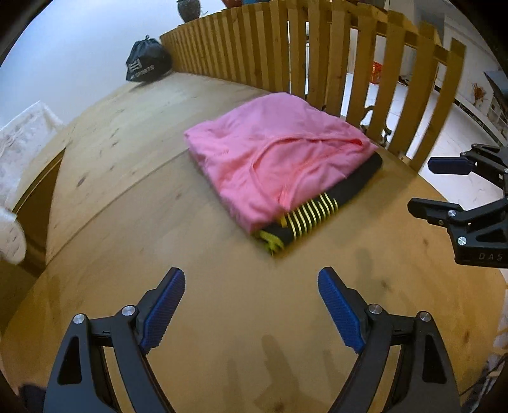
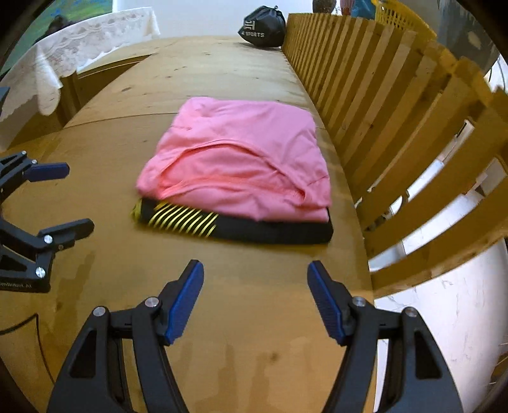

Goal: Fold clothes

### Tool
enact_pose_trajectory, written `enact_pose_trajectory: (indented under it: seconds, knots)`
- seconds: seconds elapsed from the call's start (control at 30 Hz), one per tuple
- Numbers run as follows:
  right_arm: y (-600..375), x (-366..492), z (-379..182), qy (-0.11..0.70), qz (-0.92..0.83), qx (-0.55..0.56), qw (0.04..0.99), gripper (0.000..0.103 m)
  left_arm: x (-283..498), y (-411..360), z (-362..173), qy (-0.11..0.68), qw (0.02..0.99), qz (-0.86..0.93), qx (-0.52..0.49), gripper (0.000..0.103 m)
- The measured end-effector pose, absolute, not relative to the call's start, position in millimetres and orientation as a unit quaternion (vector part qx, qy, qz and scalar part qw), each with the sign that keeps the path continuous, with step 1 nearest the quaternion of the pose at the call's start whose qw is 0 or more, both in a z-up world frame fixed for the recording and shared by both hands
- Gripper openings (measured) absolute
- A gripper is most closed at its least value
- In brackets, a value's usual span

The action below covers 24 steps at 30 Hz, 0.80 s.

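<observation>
A folded pink garment (image 1: 273, 152) (image 2: 238, 162) lies on top of a folded black garment with yellow stripes (image 1: 312, 209) (image 2: 197, 222) on the wooden table (image 1: 133, 165) (image 2: 203, 73). My left gripper (image 1: 251, 276) (image 2: 63, 200) is open over bare wood, short of the stack's near corner. My right gripper (image 2: 255, 270) (image 1: 422, 184) is open too, facing the stack's black edge from a little way back. Neither holds nor touches any cloth.
A slatted wooden fence (image 1: 317, 57) (image 2: 381, 104) runs along the table's far side, close behind the stack. A black drawstring sports bag (image 1: 146, 62) (image 2: 263, 27) sits at the table's far end. A white lace cloth (image 1: 22, 133) (image 2: 63, 60) covers furniture beyond the table.
</observation>
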State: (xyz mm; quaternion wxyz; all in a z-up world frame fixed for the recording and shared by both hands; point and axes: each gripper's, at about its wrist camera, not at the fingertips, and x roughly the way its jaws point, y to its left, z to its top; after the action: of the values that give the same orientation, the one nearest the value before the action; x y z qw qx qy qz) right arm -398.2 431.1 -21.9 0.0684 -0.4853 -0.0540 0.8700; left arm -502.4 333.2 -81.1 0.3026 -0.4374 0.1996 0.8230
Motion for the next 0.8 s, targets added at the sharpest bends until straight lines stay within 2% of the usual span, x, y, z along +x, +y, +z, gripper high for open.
enact_pose_trajectory:
  seconds: [0.17, 0.5, 0.8]
  knots:
    - [395, -347, -9, -0.052, 0.876, -0.477, 0.052, 0.067, -453, 293, -55, 0.164, 0.322, 0.825, -0.435, 0.086]
    - [319, -223, 17, -0.038, 0.897, -0.440, 0.006, 0.068, -304, 224, -14, 0.202, 0.300, 0.841, -0.402, 0.089]
    - [277, -137, 3, -0.028, 0.901, -0.433, -0.017, 0.070, -226, 172, -34, 0.169, 0.271, 0.845, -0.429, 0.092]
